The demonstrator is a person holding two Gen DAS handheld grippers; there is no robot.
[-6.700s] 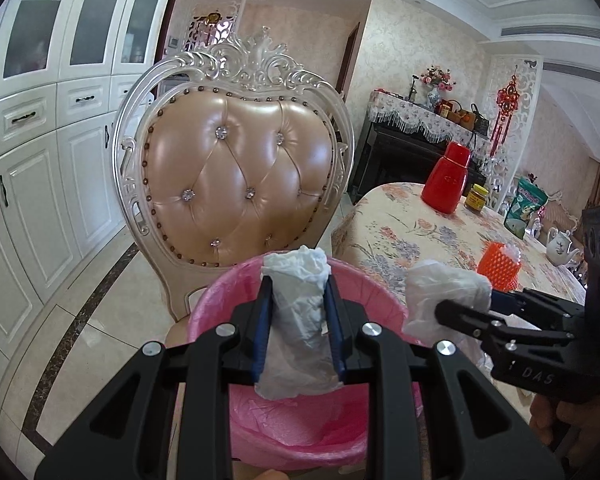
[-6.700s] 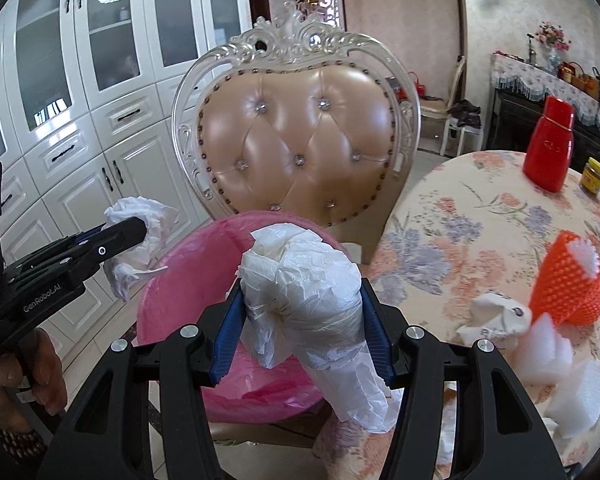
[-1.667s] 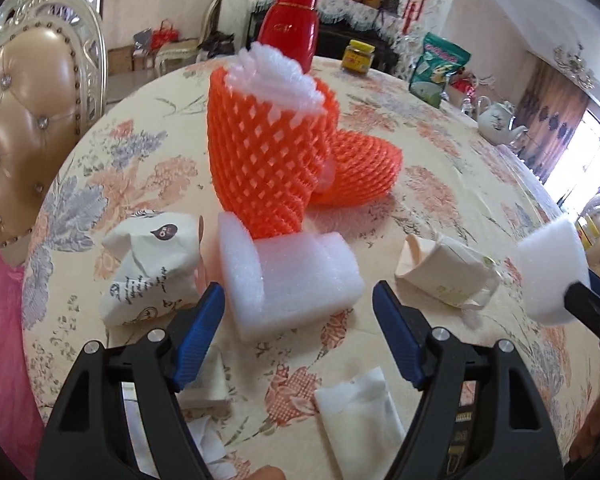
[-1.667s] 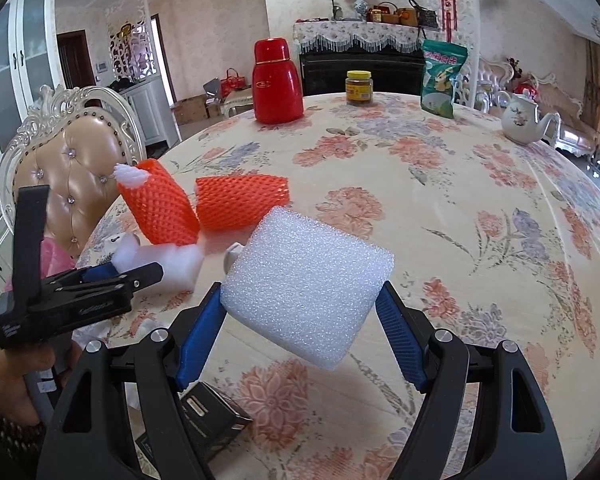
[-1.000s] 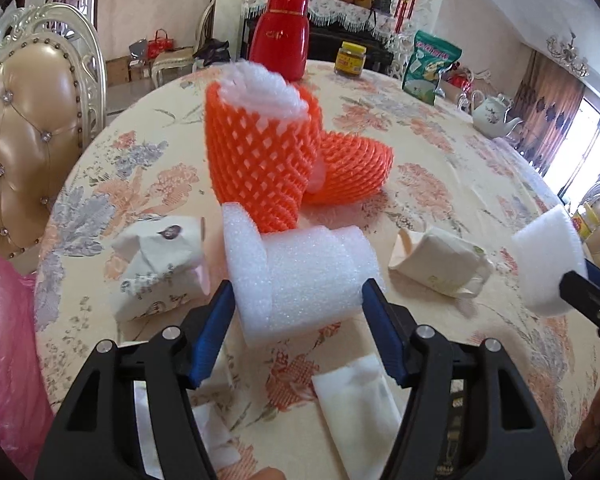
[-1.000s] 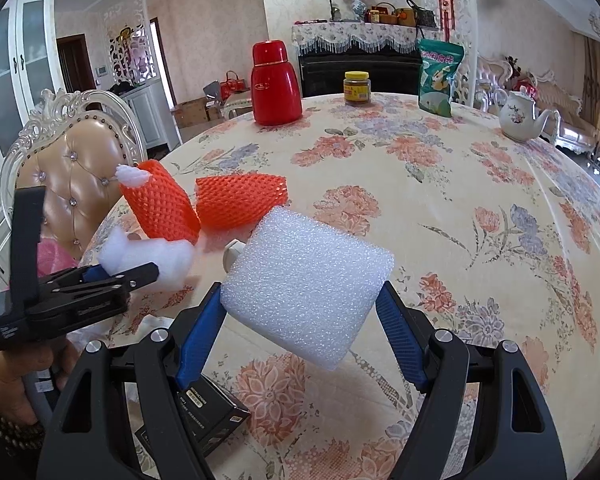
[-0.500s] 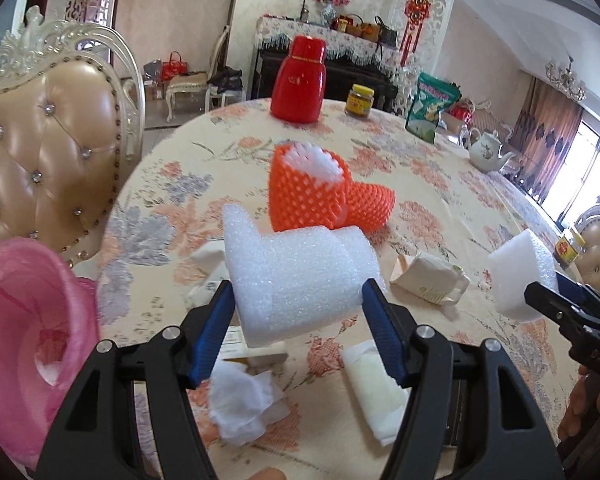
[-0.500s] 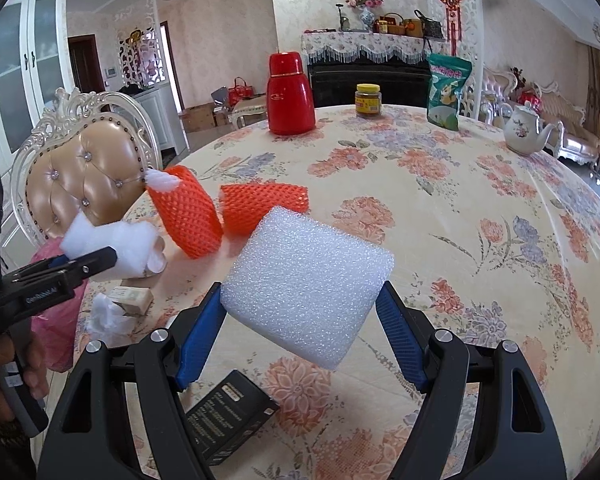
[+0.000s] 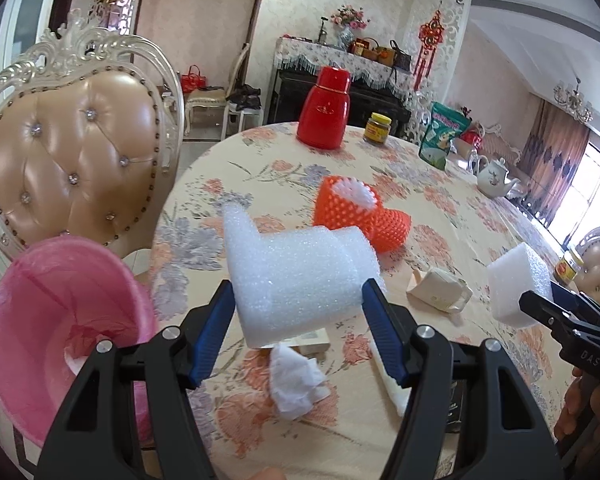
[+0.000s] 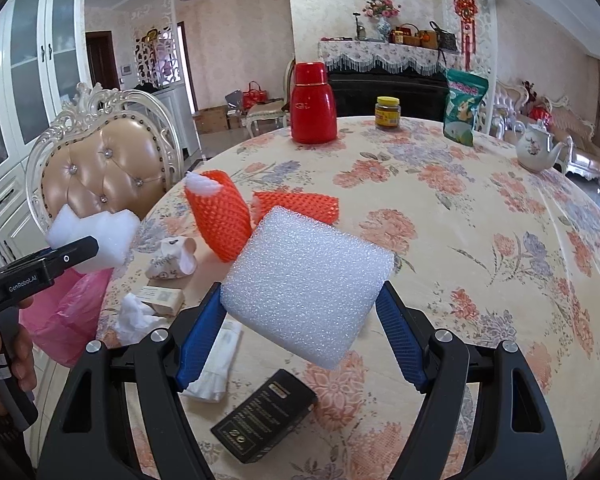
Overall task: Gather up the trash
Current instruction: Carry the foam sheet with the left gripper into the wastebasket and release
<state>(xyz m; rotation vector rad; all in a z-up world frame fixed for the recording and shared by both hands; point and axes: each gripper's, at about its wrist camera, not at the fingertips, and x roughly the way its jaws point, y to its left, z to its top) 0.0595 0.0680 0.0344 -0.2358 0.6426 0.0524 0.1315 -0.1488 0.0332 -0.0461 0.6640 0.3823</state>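
Between both fingers (image 9: 216,332), white foam (image 9: 296,276).

A red flask (image 10: 313,104) stands at the far side of the counter (image 10: 480,216), which has a flower cloth on it. A jar (image 10: 387,113) with a yellow lid is near the flask. A green bag (image 10: 464,106) stands past the jar, and a white teapot (image 10: 537,149) sits farther along. A chair (image 9: 70,152) with a shiny tan back is at the counter's edge. A dark piano (image 10: 388,84) with a lace cover stands by the far wall.
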